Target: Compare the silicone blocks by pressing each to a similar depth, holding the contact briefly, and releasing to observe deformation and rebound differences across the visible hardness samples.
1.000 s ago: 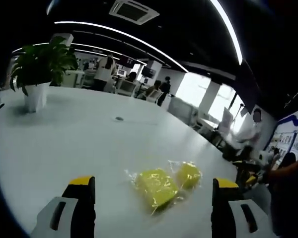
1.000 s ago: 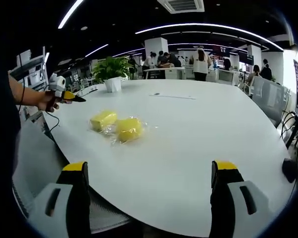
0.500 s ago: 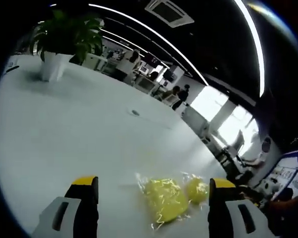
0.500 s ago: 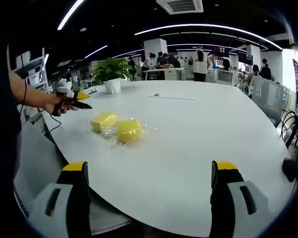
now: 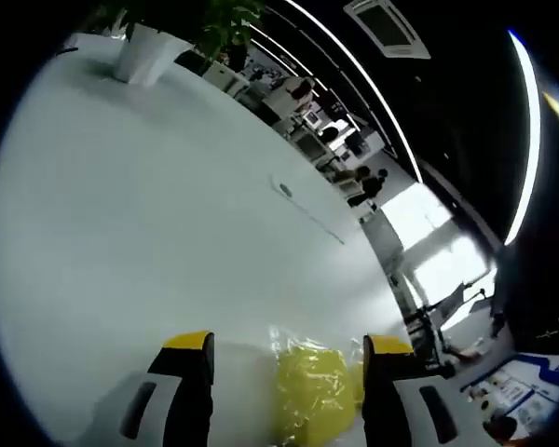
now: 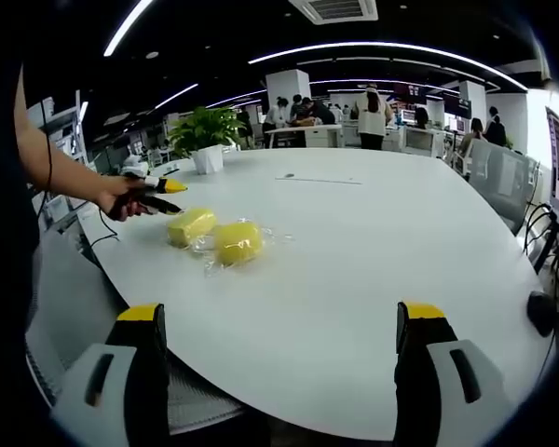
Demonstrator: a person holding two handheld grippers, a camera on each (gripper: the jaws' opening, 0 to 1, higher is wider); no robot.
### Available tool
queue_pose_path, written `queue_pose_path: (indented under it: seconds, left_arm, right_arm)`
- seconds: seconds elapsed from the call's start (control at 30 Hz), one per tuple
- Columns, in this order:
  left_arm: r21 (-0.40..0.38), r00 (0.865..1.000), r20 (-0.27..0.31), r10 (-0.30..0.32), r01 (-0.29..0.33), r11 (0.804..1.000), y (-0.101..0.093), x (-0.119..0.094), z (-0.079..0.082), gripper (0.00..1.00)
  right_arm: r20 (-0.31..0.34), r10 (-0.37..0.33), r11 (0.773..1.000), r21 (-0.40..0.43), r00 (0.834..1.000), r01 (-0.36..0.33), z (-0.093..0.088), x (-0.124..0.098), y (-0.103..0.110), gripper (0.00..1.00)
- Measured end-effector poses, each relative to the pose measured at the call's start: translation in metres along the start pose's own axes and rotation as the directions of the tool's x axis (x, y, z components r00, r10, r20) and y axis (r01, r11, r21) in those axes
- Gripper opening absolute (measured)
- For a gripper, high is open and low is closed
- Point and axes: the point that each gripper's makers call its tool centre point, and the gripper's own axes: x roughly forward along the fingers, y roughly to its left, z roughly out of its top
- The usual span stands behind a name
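Left gripper [image 6: 164, 197], jaws spread, nears yellow blocks [image 6: 214, 237] on the white office table [image 6: 373, 251].

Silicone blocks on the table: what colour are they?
Yellow, in clear wrap. The silicone blocks show best in the right gripper view.

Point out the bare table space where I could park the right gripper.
The wide stretch of white table right of the two wrapped yellow blocks is bare out to the far edge. It is crowded left of the blocks, where the left gripper closes in, and farther back by the potted plant.
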Motion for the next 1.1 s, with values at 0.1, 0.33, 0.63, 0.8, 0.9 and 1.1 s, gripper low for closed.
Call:
queue_pose_path:
  seconds: [0.1, 0.33, 0.63, 0.8, 0.9, 1.1]
  left_arm:
    - [0.004, 0.999, -0.032, -0.017, 0.017, 1.0, -0.002, 0.006, -0.008, 0.55]
    - [-0.061, 0.996, -0.079, -0.051, 0.047, 0.997, -0.004, 0.014, -0.018, 0.33]
    - [-0.138, 0.996, -0.08, -0.045, 0.034, 0.99, -0.001, 0.02, -0.021, 0.13]
    - [-0.197, 0.995, -0.075, -0.059, 0.043, 0.979, 0.002, 0.021, -0.023, 0.14]
    - [-0.208, 0.992, -0.1, -0.079, 0.057, 0.976, -0.003, 0.019, -0.029, 0.17]
    - [-0.098, 0.982, -0.157, -0.101, 0.086, 0.991, -0.002, 0.011, -0.035, 0.04]
  right_arm:
    - [-0.002, -0.003, 1.0, 0.002, 1.0, 0.003, -0.001, -0.001, -0.001, 0.97]
    - [-0.01, -0.007, 1.0, 0.001, 1.0, 0.007, -0.002, -0.005, 0.001, 0.97]
    - [-0.018, -0.016, 1.0, -0.004, 1.0, 0.016, -0.001, -0.009, -0.003, 0.97]
    - [-0.018, -0.019, 1.0, -0.001, 1.0, 0.019, 0.001, -0.009, -0.004, 0.97]
    - [-0.021, -0.017, 1.0, -0.004, 1.0, 0.017, 0.0, -0.008, -0.005, 0.97]
    - [-0.024, -0.014, 1.0, -0.006, 1.0, 0.014, 0.001, -0.008, -0.005, 0.97]
